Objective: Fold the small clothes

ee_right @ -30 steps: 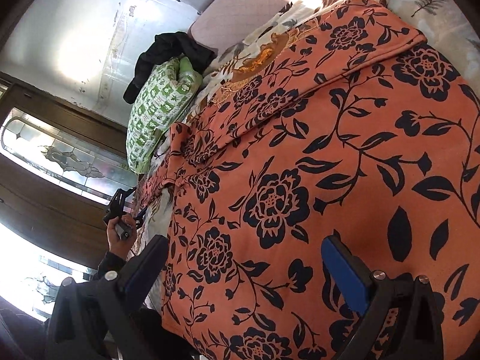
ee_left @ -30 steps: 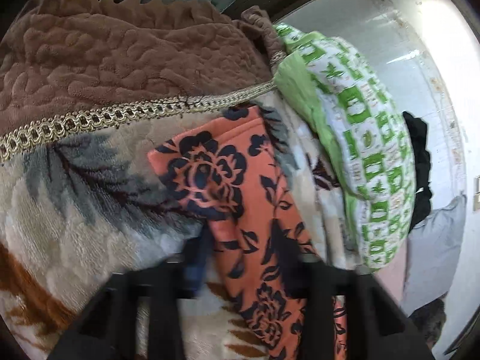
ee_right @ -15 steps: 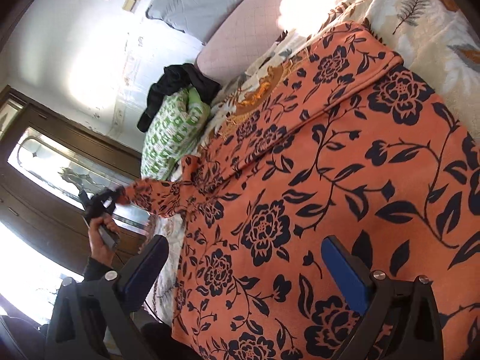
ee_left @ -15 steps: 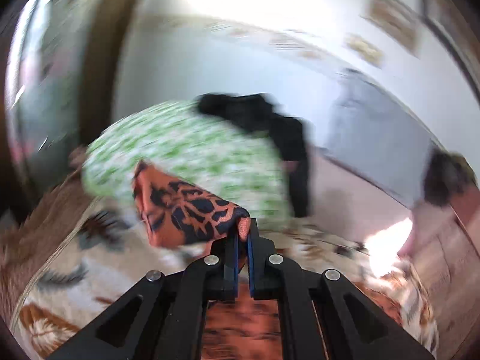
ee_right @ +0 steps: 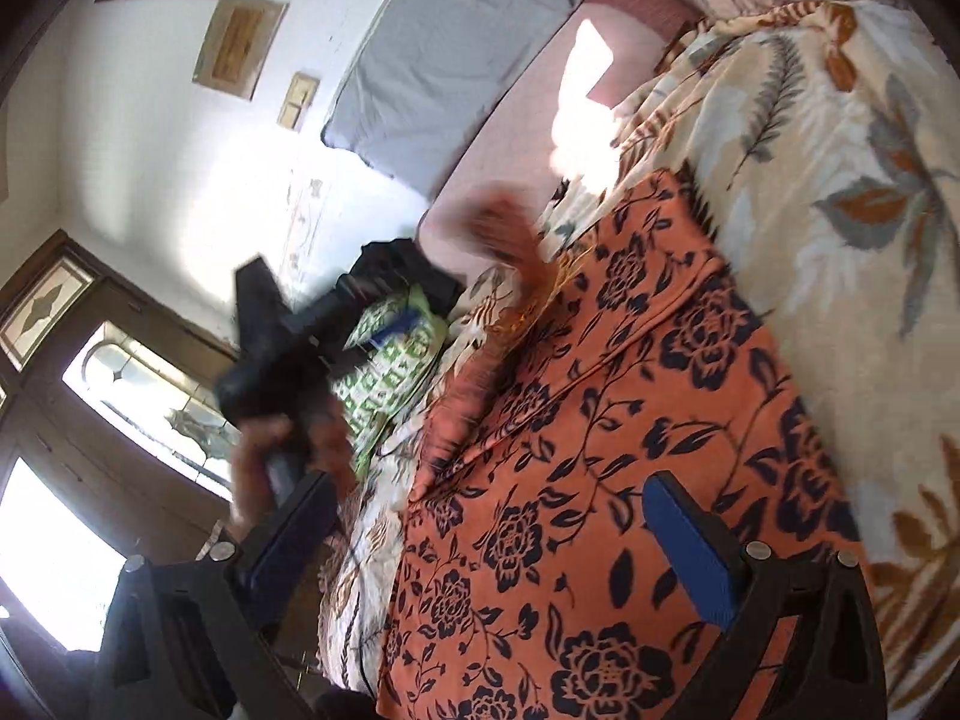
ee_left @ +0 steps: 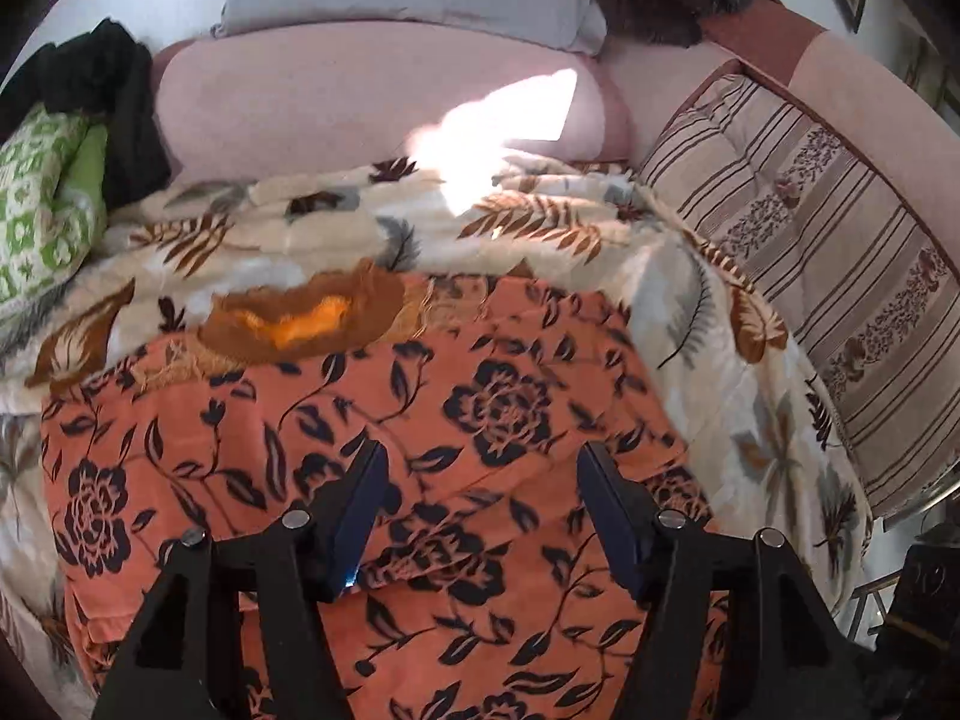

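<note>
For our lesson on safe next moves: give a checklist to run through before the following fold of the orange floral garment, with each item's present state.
1. Left gripper has just been opening, nothing between its fingers: ok.
2. Right gripper open, holding nothing: ok.
3. Orange floral garment lies on the leaf-print blanket: ok.
4. Folded-over part lies flat and smooth: cannot tell; a seam line crosses it.
5. Green pillow clear of the garment: ok.

No readable text, labels or numbers.
</note>
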Demonstrator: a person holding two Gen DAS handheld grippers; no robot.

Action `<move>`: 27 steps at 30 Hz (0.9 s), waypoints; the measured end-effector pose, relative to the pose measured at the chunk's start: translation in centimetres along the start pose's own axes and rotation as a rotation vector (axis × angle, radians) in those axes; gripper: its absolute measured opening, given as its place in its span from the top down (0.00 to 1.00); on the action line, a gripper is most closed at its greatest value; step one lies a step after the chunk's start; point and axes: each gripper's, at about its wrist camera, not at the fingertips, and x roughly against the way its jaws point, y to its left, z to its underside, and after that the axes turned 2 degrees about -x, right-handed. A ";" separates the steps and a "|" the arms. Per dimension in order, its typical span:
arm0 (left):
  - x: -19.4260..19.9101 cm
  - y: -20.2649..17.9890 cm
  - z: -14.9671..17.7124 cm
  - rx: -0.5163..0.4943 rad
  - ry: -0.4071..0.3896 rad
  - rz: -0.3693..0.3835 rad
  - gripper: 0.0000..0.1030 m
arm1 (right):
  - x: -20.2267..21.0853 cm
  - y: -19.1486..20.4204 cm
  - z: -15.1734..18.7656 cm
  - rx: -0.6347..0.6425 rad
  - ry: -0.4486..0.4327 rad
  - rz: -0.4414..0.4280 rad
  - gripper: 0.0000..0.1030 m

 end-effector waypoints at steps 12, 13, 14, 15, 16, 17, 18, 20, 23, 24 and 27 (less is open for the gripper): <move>7.4 19.2 10.2 0.236 -0.092 -0.364 0.29 | -8.8 -0.6 -9.0 -0.197 0.063 -0.041 0.00; 7.1 19.5 10.9 0.245 -0.096 -0.369 0.29 | -10.3 -1.4 -10.0 -0.250 0.069 -0.027 0.00; 7.0 19.8 11.3 0.258 -0.101 -0.361 0.29 | -11.5 -2.2 -10.8 -0.290 0.058 0.019 0.00; 7.0 20.2 11.8 0.272 -0.111 -0.342 0.29 | -12.7 -3.0 -11.4 -0.323 0.052 0.057 0.00; 7.1 20.4 12.0 0.285 -0.125 -0.322 0.29 | -13.8 -3.8 -11.7 -0.349 0.056 0.084 0.01; 7.3 20.6 12.2 0.300 -0.141 -0.309 0.29 | -14.4 -4.4 -11.8 -0.368 0.046 0.135 0.01; 7.4 20.9 12.2 0.317 -0.157 -0.304 0.29 | -15.0 -4.9 -11.8 -0.377 0.038 0.171 0.01; 7.2 21.2 12.0 0.343 -0.163 -0.294 0.29 | -15.9 -5.7 -11.9 -0.381 0.020 0.226 0.02; 5.7 21.8 12.3 0.364 -0.122 -0.281 0.29 | -16.8 -6.2 -12.1 -0.369 0.009 0.291 0.21; 5.1 21.9 12.4 0.362 -0.108 -0.287 0.29 | -17.3 -6.5 -12.3 -0.362 0.012 0.331 0.32; 4.2 22.0 12.8 0.352 -0.095 -0.301 0.29 | -18.0 -6.3 -12.7 -0.305 0.025 0.414 0.71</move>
